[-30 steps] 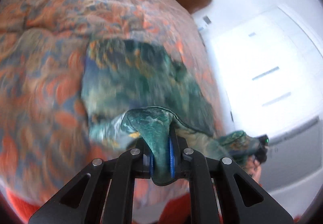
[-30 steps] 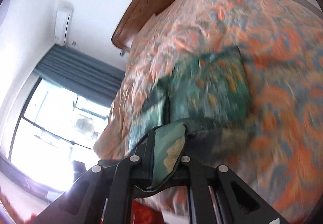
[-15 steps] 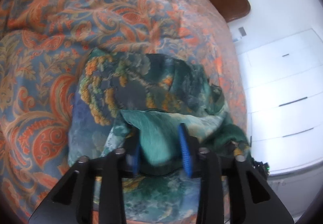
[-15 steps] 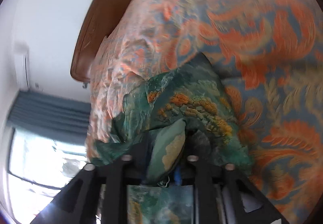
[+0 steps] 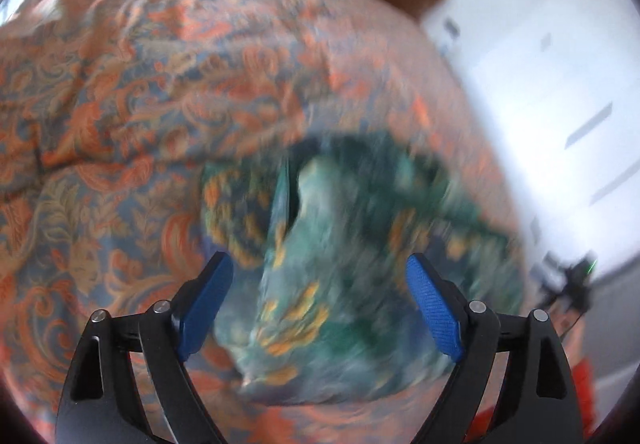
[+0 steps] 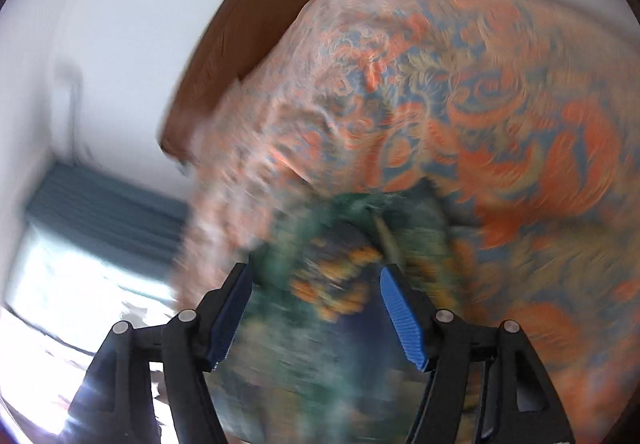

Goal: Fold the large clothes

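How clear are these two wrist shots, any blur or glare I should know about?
Left wrist view: the green garment and the orange bedspread are smeared by motion blur, while the left tool stays sharp; the white wall at right is washed out. Right wrist view: heavier blur everywhere but the right tool, with the window blown out at lower left. Both show fisheye bending and dark corners.

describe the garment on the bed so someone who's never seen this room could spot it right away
Find the large bed with an orange and blue paisley bedspread and a brown wooden headboard. On its near part, just ahead of both open claws, lies a bunched teal-green fabric garment. Its dark green ground with yellow-orange blotches sets it apart from the bedspread.
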{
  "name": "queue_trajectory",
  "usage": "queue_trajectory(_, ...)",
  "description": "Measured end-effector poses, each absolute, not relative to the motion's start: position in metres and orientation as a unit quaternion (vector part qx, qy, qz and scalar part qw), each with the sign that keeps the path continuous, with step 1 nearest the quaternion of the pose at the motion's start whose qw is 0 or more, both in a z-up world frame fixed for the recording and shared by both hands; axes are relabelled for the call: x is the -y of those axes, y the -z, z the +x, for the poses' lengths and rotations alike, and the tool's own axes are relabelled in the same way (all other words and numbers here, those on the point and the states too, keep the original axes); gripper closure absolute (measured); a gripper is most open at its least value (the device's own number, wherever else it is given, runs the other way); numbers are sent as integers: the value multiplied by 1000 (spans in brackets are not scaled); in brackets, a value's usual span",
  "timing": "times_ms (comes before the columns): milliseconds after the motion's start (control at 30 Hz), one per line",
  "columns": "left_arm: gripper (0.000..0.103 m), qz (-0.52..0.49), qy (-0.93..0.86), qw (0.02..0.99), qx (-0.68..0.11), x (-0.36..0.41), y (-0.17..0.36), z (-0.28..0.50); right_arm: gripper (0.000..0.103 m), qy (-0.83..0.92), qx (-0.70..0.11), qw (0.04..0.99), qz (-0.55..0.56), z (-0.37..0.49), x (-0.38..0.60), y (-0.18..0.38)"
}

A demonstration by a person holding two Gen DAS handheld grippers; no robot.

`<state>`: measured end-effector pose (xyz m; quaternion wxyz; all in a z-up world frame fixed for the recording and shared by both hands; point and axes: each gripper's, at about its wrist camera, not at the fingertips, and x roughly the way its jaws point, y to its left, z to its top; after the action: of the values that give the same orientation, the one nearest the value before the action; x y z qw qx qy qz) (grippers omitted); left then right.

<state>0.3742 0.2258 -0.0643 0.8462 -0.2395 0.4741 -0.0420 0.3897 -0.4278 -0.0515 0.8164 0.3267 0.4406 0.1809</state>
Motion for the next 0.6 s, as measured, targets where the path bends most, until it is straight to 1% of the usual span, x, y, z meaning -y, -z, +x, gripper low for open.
queue_trajectory(67, 14, -199, 44, 847, -491, -209, 76, 379, 35, -179, -458, 831, 261, 383, 421, 52)
queue_trajectory(133, 14, -172, 46, 850, -496, -194, 77, 376, 35, -180, -469, 836, 218, 383, 413, 54)
queue_trajectory(267, 14, -114, 35, 853, -507, -164, 89, 396, 35, -179, -485, 842, 154, 391, 390, 62)
queue_trajectory(333, 17, -87, 8, 854, -514, -155, 95, 405, 35, -159, -500, 841, 129, 402, 377, 72)
queue_trajectory(400, 41, -74, -8, 850, -521, -150, 102, 409, 35, -139, -501, 846, 116, 411, 370, 81)
queue_trajectory(433, 67, -67, -19, 849, -524, -149, 104, 408, 34, -134, -501, 847, 115, 415, 367, 85)
queue_trajectory(467, 87, -59, -33, 850, -523, -149, 104, 406, 35, -135, -505, 845, 114, 418, 363, 89)
queue_trajectory(500, 88, -60, -38, 853, -516, -151, 103, 401, 43, -138, -507, 844, 110, 417, 360, 91)
queue_trajectory(533, 91, -65, -40, 859, -506, -153, 100, 395, 69, -140, -506, 845, 104, 415, 357, 90)
queue_trajectory(567, 92, -69, -42, 863, -498, -155, 96, 389, 79, -140, -508, 845, 89, 413, 354, 91)
queue_trajectory(600, 93, -70, -45, 869, -488, -155, 91, 382, 83, -138, -507, 848, 70, 409, 351, 90)
